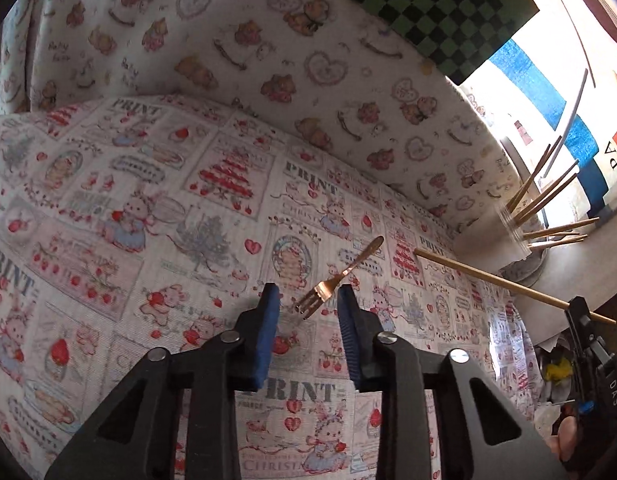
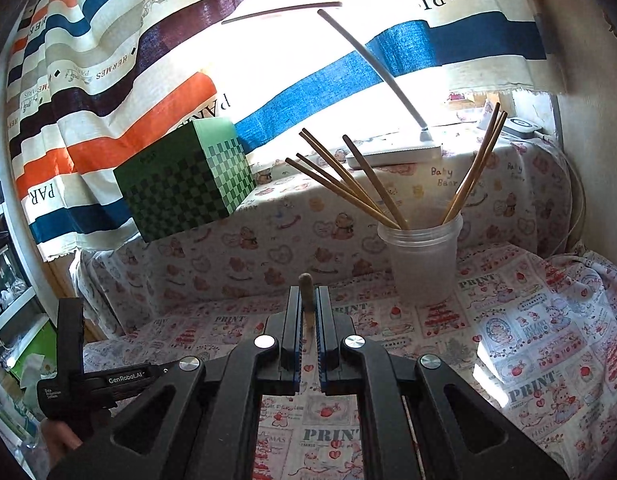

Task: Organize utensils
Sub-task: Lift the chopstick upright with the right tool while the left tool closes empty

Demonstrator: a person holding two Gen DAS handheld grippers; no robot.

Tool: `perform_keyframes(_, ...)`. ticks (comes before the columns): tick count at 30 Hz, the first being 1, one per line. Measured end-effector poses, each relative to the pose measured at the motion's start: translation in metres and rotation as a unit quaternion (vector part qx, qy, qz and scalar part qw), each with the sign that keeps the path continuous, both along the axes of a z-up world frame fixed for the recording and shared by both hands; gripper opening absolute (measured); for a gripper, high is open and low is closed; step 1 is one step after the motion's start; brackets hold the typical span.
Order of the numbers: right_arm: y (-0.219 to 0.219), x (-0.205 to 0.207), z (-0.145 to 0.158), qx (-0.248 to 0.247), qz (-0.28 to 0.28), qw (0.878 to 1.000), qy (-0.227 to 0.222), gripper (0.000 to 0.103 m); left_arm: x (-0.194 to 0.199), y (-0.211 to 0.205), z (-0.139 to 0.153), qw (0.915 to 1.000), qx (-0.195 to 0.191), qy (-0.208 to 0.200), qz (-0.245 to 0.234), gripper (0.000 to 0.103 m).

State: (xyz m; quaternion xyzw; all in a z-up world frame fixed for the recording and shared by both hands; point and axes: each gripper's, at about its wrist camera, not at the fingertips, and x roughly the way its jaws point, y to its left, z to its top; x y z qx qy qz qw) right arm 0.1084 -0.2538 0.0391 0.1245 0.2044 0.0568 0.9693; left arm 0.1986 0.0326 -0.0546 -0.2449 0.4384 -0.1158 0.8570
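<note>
A small copper fork lies on the printed tablecloth, tines toward me. My left gripper is open, its blue pads either side of the tines just above the cloth. My right gripper is shut on a wooden chopstick, seen end-on; in the left wrist view the chopstick runs across the right side. A clear plastic cup holding several chopsticks stands right of my right gripper; it also shows in the left wrist view.
A green checkered box sits on the raised ledge behind. A white desk lamp stands on the ledge behind the cup. A striped curtain hangs behind. The other gripper shows at the left.
</note>
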Motion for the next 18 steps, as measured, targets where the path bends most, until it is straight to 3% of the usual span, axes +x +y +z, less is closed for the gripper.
perform_keyframes(3, 0.005, -0.003, 0.001, -0.011, 0.002, 1.0, -0.006, 0.007, 0.001, -0.006, 0.002, 0.9996, 0.027, -0.007, 0.001, 0.021)
perform_keyframes(7, 0.011, -0.005, 0.001, -0.026, 0.004, 1.0, -0.01, 0.007, 0.009, -0.012, -0.001, 0.9994, 0.035, -0.006, -0.002, 0.006)
perform_keyframes(14, 0.016, -0.006, 0.001, -0.045, 0.001, 0.999, -0.015, 0.007, -0.003, -0.014, 0.012, 0.998, 0.045, -0.042, -0.016, 0.001)
perform_keyframes(16, 0.016, -0.006, 0.0, -0.044, 0.002, 0.999, -0.013, 0.007, -0.012, -0.017, 0.024, 0.9945, 0.08, -0.066, -0.011, 0.001)
perform_keyframes(18, 0.016, -0.005, 0.0, -0.047, 0.002, 0.999, -0.012, 0.007, -0.025, -0.023, 0.037, 0.9843, 0.15, -0.092, 0.005, 0.0)
